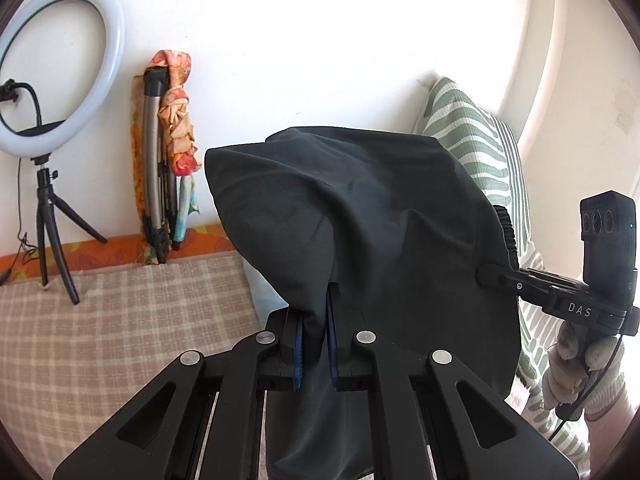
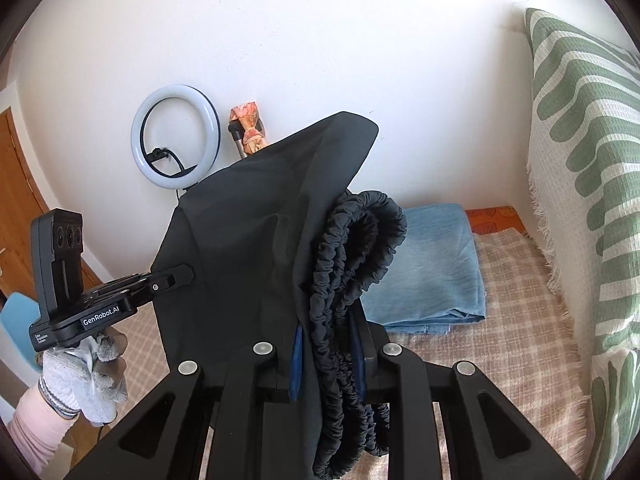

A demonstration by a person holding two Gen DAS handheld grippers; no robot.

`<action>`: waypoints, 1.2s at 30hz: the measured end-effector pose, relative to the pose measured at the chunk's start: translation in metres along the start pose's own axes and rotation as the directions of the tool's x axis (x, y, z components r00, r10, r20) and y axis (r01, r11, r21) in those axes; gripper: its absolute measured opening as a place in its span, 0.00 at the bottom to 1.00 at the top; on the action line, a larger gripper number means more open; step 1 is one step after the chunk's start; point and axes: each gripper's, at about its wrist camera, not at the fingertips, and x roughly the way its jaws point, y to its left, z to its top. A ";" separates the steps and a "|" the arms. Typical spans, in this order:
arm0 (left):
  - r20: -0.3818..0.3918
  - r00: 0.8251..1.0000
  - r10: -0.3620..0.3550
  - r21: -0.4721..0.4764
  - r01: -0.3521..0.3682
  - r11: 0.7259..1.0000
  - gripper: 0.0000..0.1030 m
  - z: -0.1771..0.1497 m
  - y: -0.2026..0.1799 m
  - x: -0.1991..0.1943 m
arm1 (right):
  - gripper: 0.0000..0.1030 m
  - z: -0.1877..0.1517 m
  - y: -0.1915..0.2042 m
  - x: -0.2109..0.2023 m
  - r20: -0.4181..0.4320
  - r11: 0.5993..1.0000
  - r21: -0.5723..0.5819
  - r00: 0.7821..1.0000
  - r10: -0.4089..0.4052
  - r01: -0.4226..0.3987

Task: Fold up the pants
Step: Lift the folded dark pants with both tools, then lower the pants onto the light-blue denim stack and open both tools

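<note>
A: Where are the pants (image 1: pixel 360 208) at this moment?

B: Off the bed (image 2: pixel 520 312) entirely, held up in the air between the two tools. The left gripper (image 1: pixel 314 344) pinches a fold of plain dark cloth between its blue pads. The right gripper (image 2: pixel 326 364) is clamped on the gathered elastic waistband (image 2: pixel 352 248), which loops out above its jaws.

A: So which step is that, would you say?

B: I judge it the lift-and-spread stage, before any real fold is laid. The cloth hangs slack and bunched between the grips, not yet drawn flat.

A: And the next move?

B: It likely calls for drawing the two grips apart to take out the slack, then lowering the garment onto the checked bedcover with the legs lined up. Both pinches must hold; the bunched waistband could slip.

A: Any containers about?

B: None that I can see. A folded blue cloth (image 2: pixel 432 264) lies on the bed near a green striped cushion (image 2: pixel 580 160), and a ring light (image 1: pixel 52 72) stands on its tripod by the wall.
</note>
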 end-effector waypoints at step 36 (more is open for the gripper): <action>-0.135 0.975 0.174 -0.026 -0.179 0.984 0.08 0.032 0.068 0.201 | 0.42 0.061 -0.160 0.195 -0.170 0.969 -0.014 0.955 -0.245 0.246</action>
